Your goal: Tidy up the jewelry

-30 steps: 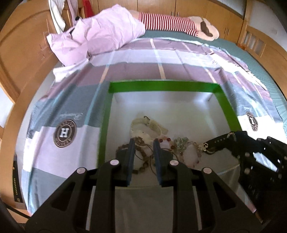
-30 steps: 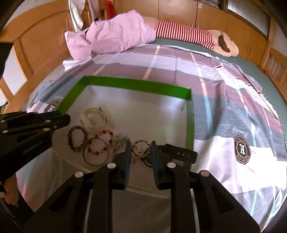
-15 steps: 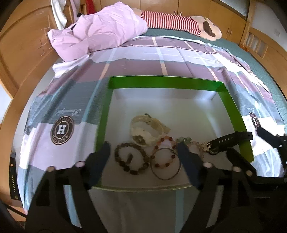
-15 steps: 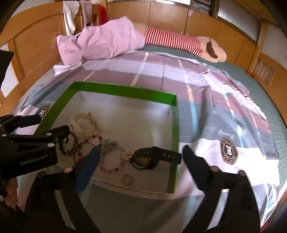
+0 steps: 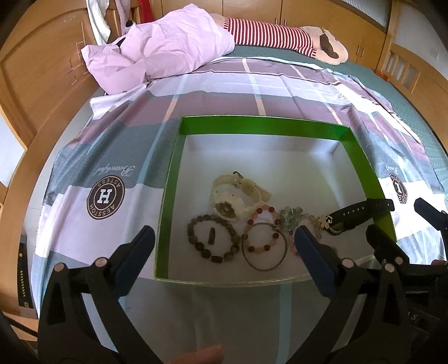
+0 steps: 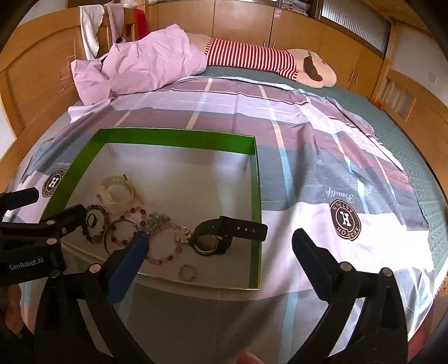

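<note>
A green-rimmed box (image 5: pixel 263 123) (image 6: pixel 179 141) with a white floor sits on the bed. In it lie a cream watch (image 5: pixel 238 193) (image 6: pixel 117 193), a dark bead bracelet (image 5: pixel 212 242) (image 6: pixel 93 221), a red bead bracelet with a metal bangle (image 5: pixel 264 246) (image 6: pixel 123 232), a pale pink bead bracelet (image 6: pixel 165 246), a small ring (image 6: pixel 187 272) and a black watch (image 5: pixel 361 214) (image 6: pixel 224 233). My left gripper (image 5: pixel 224 253) is wide open and empty above the box's near edge. My right gripper (image 6: pixel 221 256) is wide open and empty, near the black watch.
The box rests on a plaid sheet (image 6: pixel 308 168) over the bed. A pink quilt (image 5: pixel 165 50) (image 6: pixel 140 67) and a striped plush toy (image 5: pixel 280 36) (image 6: pixel 266 58) lie at the far end. Wooden cabinets (image 6: pixel 240 19) line the walls.
Both grippers were shut a second ago and have opened wide and pulled back. The black watch and the beads they held now lie in the box.
</note>
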Demonstrator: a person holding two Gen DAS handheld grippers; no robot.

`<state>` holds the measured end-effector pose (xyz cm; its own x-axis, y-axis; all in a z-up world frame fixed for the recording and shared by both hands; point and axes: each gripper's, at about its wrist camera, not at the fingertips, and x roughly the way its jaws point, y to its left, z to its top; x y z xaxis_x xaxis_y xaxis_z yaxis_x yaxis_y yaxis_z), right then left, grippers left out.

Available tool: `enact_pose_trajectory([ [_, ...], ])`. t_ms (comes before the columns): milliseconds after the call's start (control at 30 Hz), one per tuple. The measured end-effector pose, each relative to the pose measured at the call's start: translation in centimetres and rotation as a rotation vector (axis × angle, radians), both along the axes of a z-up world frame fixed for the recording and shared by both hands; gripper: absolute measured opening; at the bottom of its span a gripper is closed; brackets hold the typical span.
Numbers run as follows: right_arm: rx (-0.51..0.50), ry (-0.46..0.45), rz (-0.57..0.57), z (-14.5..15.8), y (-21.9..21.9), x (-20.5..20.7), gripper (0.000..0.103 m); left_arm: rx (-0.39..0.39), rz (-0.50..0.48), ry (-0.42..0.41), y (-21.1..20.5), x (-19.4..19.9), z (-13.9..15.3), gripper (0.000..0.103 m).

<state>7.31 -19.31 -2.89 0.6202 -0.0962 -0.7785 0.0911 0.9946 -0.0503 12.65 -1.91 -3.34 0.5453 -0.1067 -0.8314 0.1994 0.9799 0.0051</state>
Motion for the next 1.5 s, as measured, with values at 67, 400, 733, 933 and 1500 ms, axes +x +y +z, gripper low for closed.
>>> enact_pose_trajectory([
  [67,-0.002,-0.001,0.002,0.03,0.05,-0.12,0.099,-0.005,0.000,0.007,0.10,0.06,-0.02,0.099],
  [400,0.008,0.003,-0.003,0.00,0.03,-0.32,0.099,-0.013,0.004,0.028,0.05,-0.13,-0.24,0.099],
  [733,0.008,0.002,-0.002,0.01,-0.04,-0.32,0.099,-0.011,0.003,0.031,-0.10,-0.19,-0.24,0.099],
  [933,0.009,0.002,-0.001,0.00,-0.09,-0.32,0.099,-0.010,0.003,0.031,-0.14,-0.17,-0.21,0.099],
  [1500,0.011,0.003,-0.003,-0.12,-0.02,-0.57,0.100,-0.002,0.003,0.035,-0.35,-0.29,-0.34,0.099],
])
